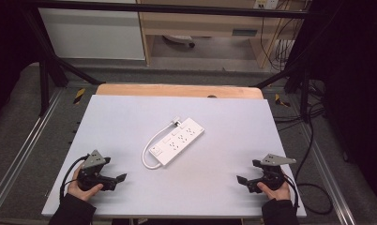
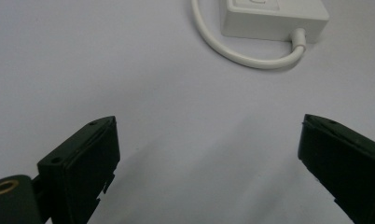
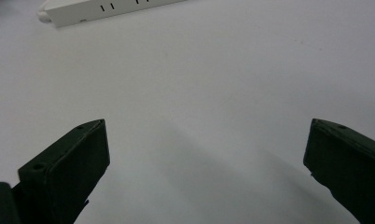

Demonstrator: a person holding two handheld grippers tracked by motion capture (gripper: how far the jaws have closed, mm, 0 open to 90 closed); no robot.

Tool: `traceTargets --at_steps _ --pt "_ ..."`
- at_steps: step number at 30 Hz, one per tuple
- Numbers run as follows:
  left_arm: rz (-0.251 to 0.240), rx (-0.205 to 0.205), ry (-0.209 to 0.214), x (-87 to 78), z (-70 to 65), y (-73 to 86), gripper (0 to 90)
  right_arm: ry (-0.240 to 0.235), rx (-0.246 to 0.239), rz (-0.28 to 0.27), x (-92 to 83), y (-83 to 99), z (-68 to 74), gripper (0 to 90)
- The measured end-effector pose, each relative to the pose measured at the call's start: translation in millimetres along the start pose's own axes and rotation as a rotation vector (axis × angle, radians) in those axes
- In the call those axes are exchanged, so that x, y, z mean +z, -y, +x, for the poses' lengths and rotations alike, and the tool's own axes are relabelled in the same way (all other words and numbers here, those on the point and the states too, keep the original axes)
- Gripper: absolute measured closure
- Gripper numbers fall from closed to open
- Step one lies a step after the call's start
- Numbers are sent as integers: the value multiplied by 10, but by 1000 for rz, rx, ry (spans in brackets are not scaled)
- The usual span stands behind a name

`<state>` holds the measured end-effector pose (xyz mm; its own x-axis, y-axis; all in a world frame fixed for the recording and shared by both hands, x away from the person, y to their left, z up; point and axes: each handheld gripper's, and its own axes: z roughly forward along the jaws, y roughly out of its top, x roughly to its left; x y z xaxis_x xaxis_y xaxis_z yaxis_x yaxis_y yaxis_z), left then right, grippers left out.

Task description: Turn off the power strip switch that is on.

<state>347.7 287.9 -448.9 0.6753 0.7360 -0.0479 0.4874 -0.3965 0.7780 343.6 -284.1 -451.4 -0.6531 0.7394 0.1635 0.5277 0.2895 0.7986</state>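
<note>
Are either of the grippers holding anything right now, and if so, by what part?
Nothing is held. The left gripper and right gripper both stand open over the bare table, well short of the white power strip.

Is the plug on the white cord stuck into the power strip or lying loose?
Plugged in, it seems. The white cord loops from one end of the power strip and its plug sits against the other end's sockets; too small to be certain.

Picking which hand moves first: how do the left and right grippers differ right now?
The left gripper sits near the table's left front corner, the right gripper near the right front corner. The left one faces the power strip's cord end; the right one faces its long side. Both rest open, jaws empty, clear of the strip.
</note>
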Motion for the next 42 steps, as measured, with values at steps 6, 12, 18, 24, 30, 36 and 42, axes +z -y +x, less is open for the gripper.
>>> traceTargets --at_steps 6,12,18,24,30,36,42 --pt "9 2 0 1 -12 -1 53 5 0 4 6 2 10 8" --pt "7 2 2 2 -24 -19 53 7 -5 18 25 6 6 8" --pt "10 -7 2 10 -32 -41 55 7 4 19 24 5 4 8" --pt "11 -5 4 17 -45 -64 56 9 0 21 26 6 3 8" --pt "11 -5 2 21 -61 -94 57 7 -1 22 34 7 4 8" --pt "9 -1 1 20 -69 -122 58 6 -3 25 38 7 2 9" --pt "8 7 -6 21 -101 -175 60 10 0 26 35 7 -1 9"
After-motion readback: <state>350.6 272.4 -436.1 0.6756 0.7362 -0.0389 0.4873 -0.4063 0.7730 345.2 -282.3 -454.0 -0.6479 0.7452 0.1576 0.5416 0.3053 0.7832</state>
